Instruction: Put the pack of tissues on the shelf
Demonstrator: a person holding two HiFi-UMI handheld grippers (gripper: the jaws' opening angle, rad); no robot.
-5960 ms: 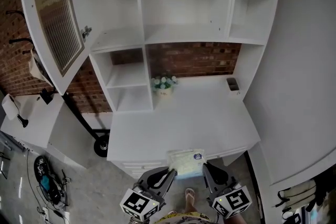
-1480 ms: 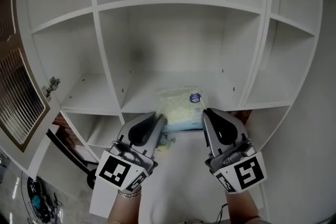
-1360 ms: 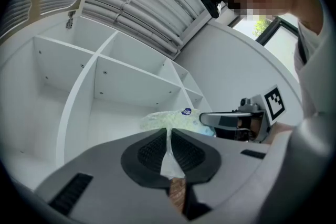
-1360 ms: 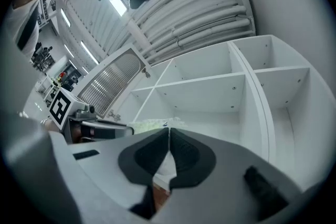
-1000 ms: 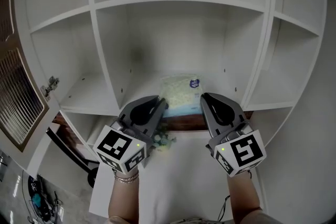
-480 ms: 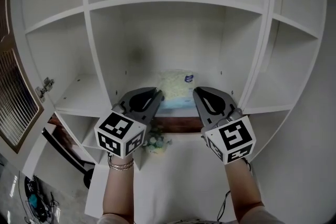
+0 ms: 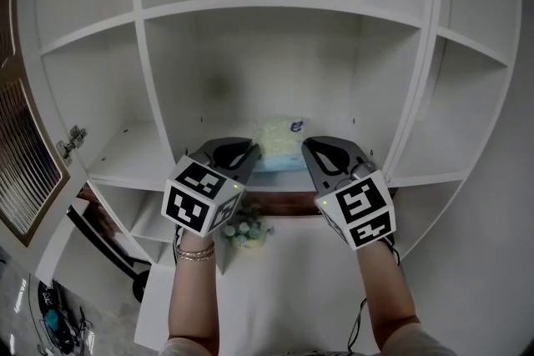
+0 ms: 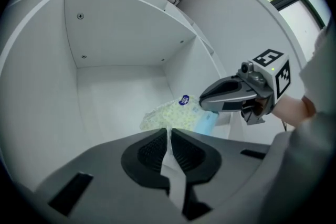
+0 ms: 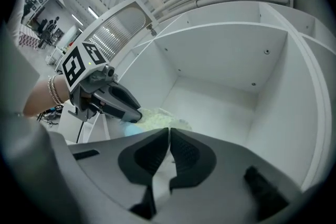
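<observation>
The pack of tissues (image 7: 278, 137), a pale green-speckled plastic pack with a blue end and a round blue label, sits low in the middle shelf compartment (image 7: 209, 142), just over its floor. My left gripper (image 7: 246, 152) and right gripper (image 7: 313, 152) flank its near end, each shut on a thin edge of the wrapper. In the left gripper view the pack (image 8: 173, 113) lies ahead of the left gripper (image 8: 169, 131), with the right gripper (image 8: 231, 96) on its far side. In the right gripper view the right gripper (image 9: 169, 131) pinches white film, and the pack (image 9: 155, 115) sits by the left gripper (image 9: 113, 102).
White shelf dividers stand on both sides of the compartment. An open cabinet door (image 7: 25, 154) with ribbed glass hangs at the left. Below the shelf are a brick wall strip (image 7: 275, 200), a small pot of flowers (image 7: 246, 231) and a white desk top (image 7: 284, 279).
Both grippers have carried the pack forward from the shelf's front edge into the middle compartment and a little down. The marker cubes have rolled slightly.
</observation>
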